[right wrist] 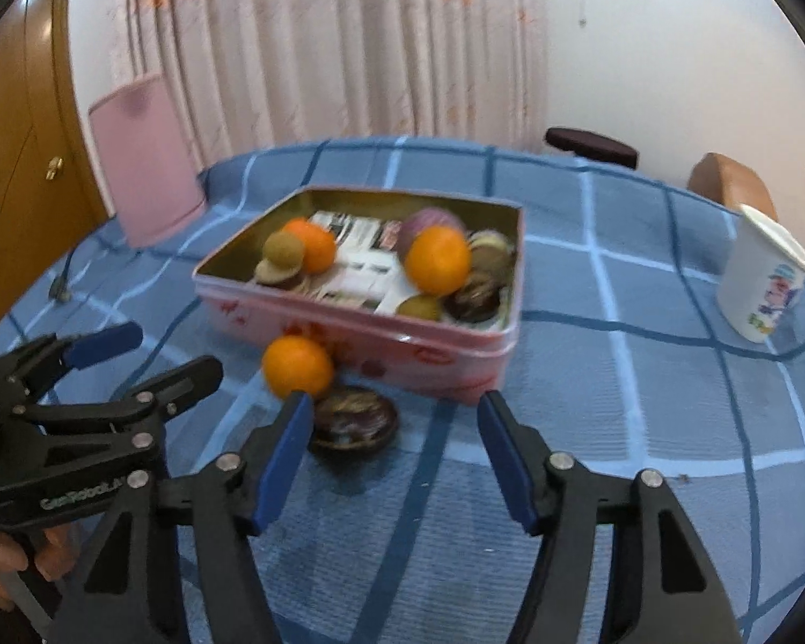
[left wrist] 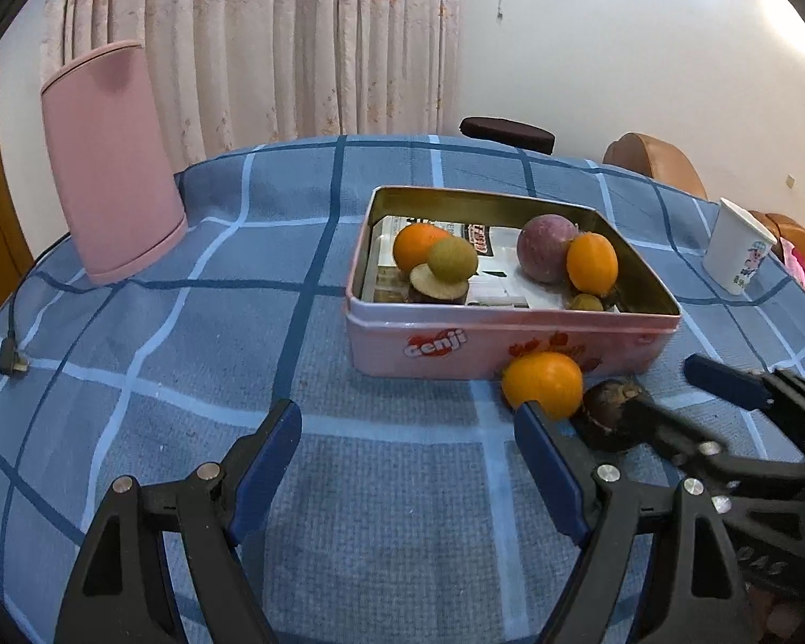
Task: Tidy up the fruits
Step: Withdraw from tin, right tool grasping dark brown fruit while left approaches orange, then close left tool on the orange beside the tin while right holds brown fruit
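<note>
Pink tin [left wrist: 510,341], three oranges [left wrist: 543,383], both grippers [left wrist: 408,445] spread

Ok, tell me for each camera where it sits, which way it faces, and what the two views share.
Left wrist: on the left gripper, low over the table, facing the pink tin; its own open fingers show, and the right gripper at right.
Right wrist: on the right gripper, facing the same tin from its right; own open fingers, the left gripper and a hand show.
Shared: tin, loose orange, dark fruit, white cup.
</note>
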The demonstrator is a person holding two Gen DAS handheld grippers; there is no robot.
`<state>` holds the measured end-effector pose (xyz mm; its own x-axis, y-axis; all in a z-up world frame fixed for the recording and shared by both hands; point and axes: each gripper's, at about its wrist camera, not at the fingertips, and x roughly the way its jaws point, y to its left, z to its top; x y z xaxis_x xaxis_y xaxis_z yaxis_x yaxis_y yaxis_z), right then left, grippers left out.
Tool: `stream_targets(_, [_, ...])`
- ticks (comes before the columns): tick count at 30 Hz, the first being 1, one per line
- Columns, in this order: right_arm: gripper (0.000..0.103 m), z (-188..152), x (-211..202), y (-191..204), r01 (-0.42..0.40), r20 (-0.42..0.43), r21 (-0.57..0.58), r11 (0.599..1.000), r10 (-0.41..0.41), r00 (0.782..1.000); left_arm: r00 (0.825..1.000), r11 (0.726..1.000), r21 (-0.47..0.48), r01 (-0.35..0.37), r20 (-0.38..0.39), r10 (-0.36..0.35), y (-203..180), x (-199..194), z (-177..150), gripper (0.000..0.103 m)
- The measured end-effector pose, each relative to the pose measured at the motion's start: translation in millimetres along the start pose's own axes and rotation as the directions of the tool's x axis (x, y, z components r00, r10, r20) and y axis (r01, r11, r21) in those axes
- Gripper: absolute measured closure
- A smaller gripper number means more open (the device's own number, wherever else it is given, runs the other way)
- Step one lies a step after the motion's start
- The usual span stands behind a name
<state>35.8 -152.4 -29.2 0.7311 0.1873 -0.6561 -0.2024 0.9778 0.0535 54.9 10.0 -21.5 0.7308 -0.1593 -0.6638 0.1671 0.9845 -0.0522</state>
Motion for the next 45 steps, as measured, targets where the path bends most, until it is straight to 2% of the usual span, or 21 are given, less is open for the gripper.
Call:
stream_targets(5, [0.044,2,17,6,-0.062,-0.066,-0.013,0.998,0.061,0.996,1.000,0.999,-0.050,0.001,-0.020,-0.002,13,3,-2,0.021])
stream_targets(10, [0.047,2,19,2,-0.092,-0.083,0.005,0.996,0.092,0.992,1.000,0.999,-0.047,-0.018,-0.021,0.017,14,4,-2,0.021])
stream_targets(14, [0.052,1,29,7,-0.091,-0.132,-0.017,0.996,0.088,0.987,0.999,0.999,-0.027,-0.027,-0.020,0.026,9,5,-1,0.021])
stream_targets(18, [0.056,1,29,10,-0.096,-0.129,-0.031,0.995,0.091,0.987,0.999,0.999,-0.016,-0.044,-0.017,0.044,7,6,1,0.021])
stream_targets(21, [0.056,0,26,2,-0.098,-0.113,0.008,0.995,0.098,0.989,0.999,0.999,-0.010,-0.035,-0.011,0.035,5,5,2,0.021])
stream_targets(28, [0.056,-7,-4,-31,-0.057,0.025,0.147,0.987,0.053,0.998,0.999,0.999,0.020,0.034,-0.012,-0.034,-15,7,5,0.021])
stream_targets(35, [0.056,-6,-4,-45,-0.067,0.030,0.227,0.972,0.062,0.998,0.997,0.998,0.041,0.057,-0.056,-0.055,-40,28,13,0.021])
stream_targets(38, [0.056,-6,-3,-47,-0.079,0.030,0.242,0.967,0.074,0.997,0.996,0.997,0.053,0.053,-0.068,-0.049,-51,38,18,0.028])
stream_targets(40, [0.056,-7,-3,-49,-0.087,0.031,0.245,0.966,0.081,0.996,0.994,0.997,0.061,0.054,-0.095,-0.048,-57,45,20,0.044])
stream_targets(45, [0.056,-8,0,-52,-0.102,0.023,0.258,0.961,0.100,0.995,0.989,0.998,0.028,0.058,-0.136,-0.054,-57,55,21,0.045])
